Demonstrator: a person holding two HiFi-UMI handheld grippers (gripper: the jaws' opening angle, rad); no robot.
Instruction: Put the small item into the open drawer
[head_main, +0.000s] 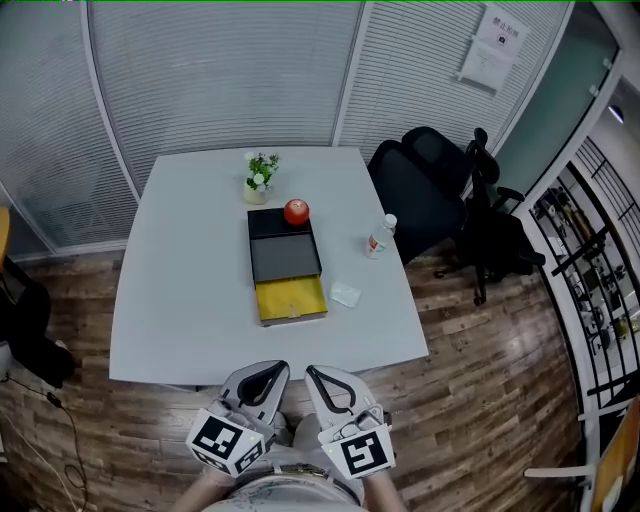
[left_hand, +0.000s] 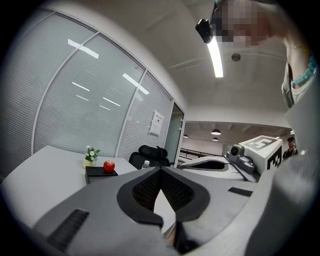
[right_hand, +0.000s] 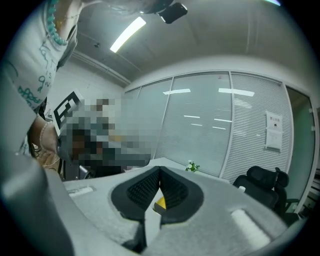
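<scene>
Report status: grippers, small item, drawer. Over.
Left gripper and right gripper shut, empty, short of the white table. Small pale flat packet lies on table right of open yellow drawer. Path to it looks clear.

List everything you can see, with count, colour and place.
table: one, white, centre of view
drawer unit: one, black, mid-table
open drawer: one, yellow, pulled toward the person
apple: one, red, atop the drawer unit
potted plant: one, green with white flowers, behind the apple
bottle: one, clear, right of the unit
small item: one, whitish, on table right of the open drawer
office chairs: two, black, beyond the table's right side
left gripper: one, grey, shut, before the table's near edge
right gripper: one, grey, shut, beside the left
</scene>
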